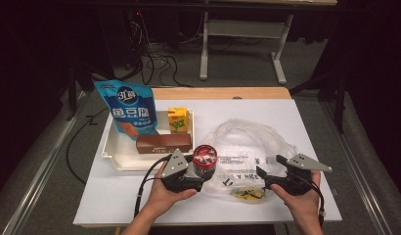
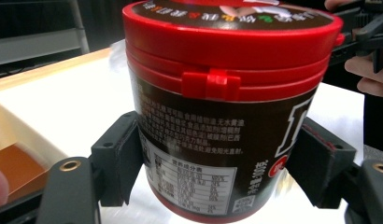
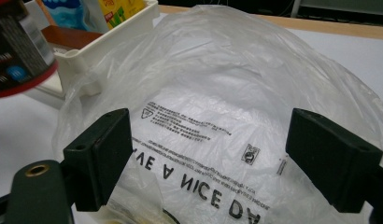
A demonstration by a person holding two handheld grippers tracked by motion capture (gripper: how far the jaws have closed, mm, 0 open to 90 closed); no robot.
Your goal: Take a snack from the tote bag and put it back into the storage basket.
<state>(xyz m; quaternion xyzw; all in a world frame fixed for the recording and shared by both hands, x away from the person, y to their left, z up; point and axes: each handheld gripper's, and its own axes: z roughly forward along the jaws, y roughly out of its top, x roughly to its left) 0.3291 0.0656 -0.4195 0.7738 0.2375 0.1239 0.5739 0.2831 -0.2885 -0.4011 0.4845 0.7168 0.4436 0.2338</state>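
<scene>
A dark brown canister with a red lid (image 1: 205, 159) (image 2: 222, 93) sits between the jaws of my left gripper (image 1: 200, 171) (image 2: 222, 163), which is shut on its lower body. It appears held just above the white table, beside the left edge of a clear plastic bag (image 1: 252, 147) (image 3: 217, 93). The bag lies crumpled, with black print on it. My right gripper (image 1: 271, 166) (image 3: 217, 154) stands open at the bag's near right side, jaws spread wide over the film without pinching it. The canister's base (image 3: 17, 56) shows at the upper left of the right gripper view.
A white tray (image 1: 119, 159) at the left holds a blue snack pouch (image 1: 126, 107), a yellow drink carton (image 1: 178, 120) and a brown box (image 1: 163, 143). Something yellow and black (image 1: 247, 194) lies inside the bag near the front edge. A wooden strip (image 1: 220, 93) borders the table's far side.
</scene>
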